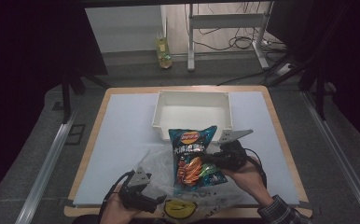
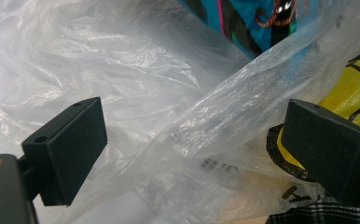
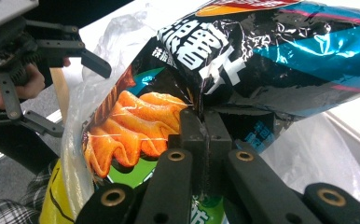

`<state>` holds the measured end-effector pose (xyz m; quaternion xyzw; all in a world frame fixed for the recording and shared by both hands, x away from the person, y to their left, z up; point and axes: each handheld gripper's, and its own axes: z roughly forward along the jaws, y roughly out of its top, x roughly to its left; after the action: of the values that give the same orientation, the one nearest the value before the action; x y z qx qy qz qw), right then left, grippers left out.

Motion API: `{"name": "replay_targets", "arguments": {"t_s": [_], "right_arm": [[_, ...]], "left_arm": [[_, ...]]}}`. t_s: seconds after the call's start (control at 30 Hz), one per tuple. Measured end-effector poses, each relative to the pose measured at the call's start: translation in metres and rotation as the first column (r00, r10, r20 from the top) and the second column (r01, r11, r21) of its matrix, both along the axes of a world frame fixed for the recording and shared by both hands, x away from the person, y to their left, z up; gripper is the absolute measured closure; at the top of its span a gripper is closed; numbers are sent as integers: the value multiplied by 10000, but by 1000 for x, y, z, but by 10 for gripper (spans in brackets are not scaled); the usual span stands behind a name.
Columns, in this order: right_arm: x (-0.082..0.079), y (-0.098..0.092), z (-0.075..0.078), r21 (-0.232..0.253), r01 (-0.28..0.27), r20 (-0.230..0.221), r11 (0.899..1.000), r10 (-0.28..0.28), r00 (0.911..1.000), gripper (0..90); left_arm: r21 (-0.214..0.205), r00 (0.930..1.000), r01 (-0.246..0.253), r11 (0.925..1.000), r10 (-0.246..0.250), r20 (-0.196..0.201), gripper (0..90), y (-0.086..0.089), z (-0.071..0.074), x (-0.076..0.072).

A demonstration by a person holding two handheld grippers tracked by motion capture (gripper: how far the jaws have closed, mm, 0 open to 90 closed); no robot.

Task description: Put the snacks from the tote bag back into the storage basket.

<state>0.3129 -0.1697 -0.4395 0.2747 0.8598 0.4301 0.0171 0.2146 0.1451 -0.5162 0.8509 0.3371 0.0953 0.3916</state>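
White sheeting covers the surface. Right gripper is clenched on a blue-black crisp packet, lifted from the clear plastic bag before the white bin. Left gripper gapes around bag film.

A wooden-edged table fills the middle of the high view, its top covered almost to the rim by a pale blue-white mat. On the mat, just above the centre of the frame, stands a white open bin — rectangular, its long sides running left to right. Lower down, toward the bottom centre, a crumpled clear plastic bag lies spread on the mat, its yellow printed patch reaching the table's near edge — a chip packet sits partly inside it.
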Motion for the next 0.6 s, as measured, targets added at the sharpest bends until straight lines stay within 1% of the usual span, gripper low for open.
{"name": "replay_targets", "arguments": {"t_s": [0.17, 0.27, 0.47, 0.6], "right_arm": [[1, -2, 5, 14, 145, 162, 9999, -146, 9998, 894], [3, -6, 10, 123, 287, 256, 9995, -290, 9993, 895], [4, -9, 15, 253, 368, 389, 9990, -378, 9985, 894], [6, -10, 18, 346, 447, 475, 9984, -463, 9978, 894]], "left_arm": [[31, 10000, 86, 10000, -86, -18, 66, 0, 0, -1], [32, 10000, 95, 9999, -95, -30, 66, -1, 0, -1], [80, 9999, 115, 9999, -115, -22, 66, -1, 0, -1], [37, 10000, 76, 10000, -76, -3, 66, -2, 0, -2]]}}
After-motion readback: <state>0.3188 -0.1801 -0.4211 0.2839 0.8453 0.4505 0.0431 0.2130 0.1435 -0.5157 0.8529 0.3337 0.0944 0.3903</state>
